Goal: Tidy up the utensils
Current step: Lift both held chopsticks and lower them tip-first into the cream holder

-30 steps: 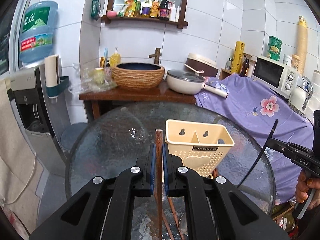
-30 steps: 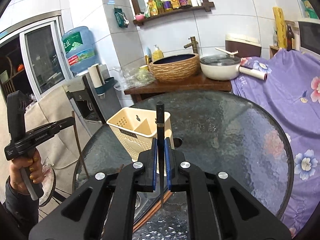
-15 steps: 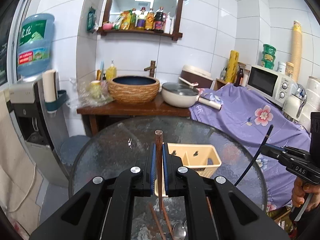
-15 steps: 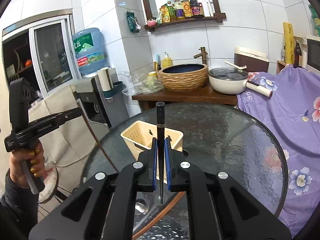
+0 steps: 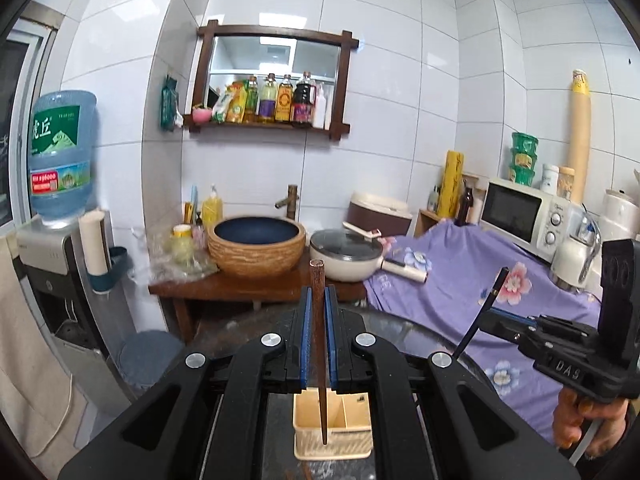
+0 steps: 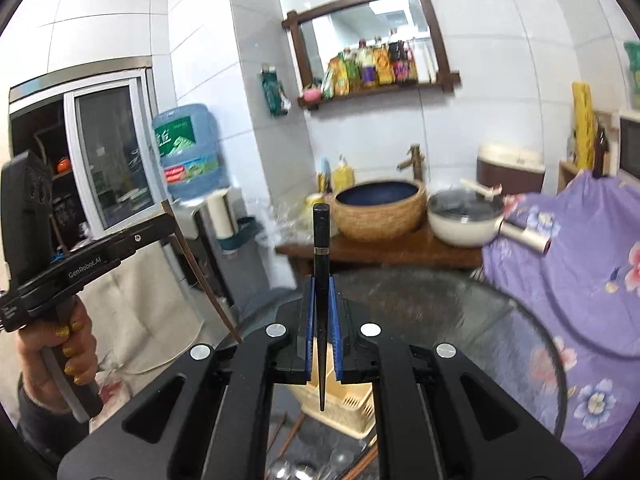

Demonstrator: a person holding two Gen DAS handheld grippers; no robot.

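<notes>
Brown chopstick (image 5: 318, 328) clamped in left gripper (image 5: 316, 320), black chopstick (image 6: 321, 280) in right gripper (image 6: 321, 316)

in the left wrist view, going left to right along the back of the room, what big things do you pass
Water bottle → woven basin → lidded pan → brown rice cooker → microwave.

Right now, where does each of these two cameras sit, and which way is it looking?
Left wrist: on the left gripper, facing the basin counter; shows its fingers clamping a brown chopstick above the beige utensil holder.
Right wrist: on the right gripper, facing likewise; clamps a black chopstick.
Shared: basin, holder, and each sees the other gripper in a hand.
</notes>
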